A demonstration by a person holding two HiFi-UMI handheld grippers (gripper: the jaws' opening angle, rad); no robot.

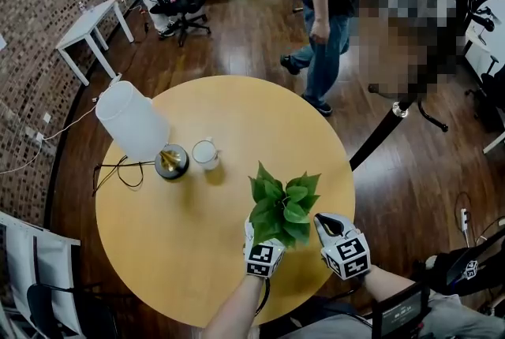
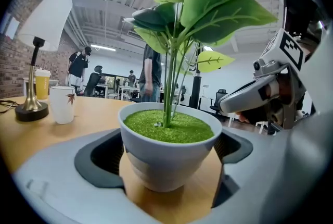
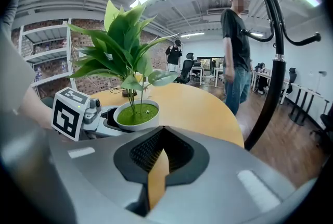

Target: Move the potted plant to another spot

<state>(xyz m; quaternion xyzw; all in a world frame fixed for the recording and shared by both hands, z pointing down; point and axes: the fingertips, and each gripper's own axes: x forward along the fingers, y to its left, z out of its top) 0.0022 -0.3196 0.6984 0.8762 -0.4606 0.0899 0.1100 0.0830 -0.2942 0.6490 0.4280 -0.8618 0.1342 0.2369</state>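
The round counter (image 1: 158,251) carries a white-shaded lamp (image 1: 130,121) and a white cup (image 1: 205,154), ahead-left of the jaws.

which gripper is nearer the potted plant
Left. The left gripper has its jaws on either side of the potted plant. The right gripper sits just to the plant's right, apart from it, jaws nearly together on nothing.

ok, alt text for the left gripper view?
A white potted plant with green leaves sits on the wooden table between the jaws of the left claw; whether they press it is unclear. Behind left, a lamp and a white cup.
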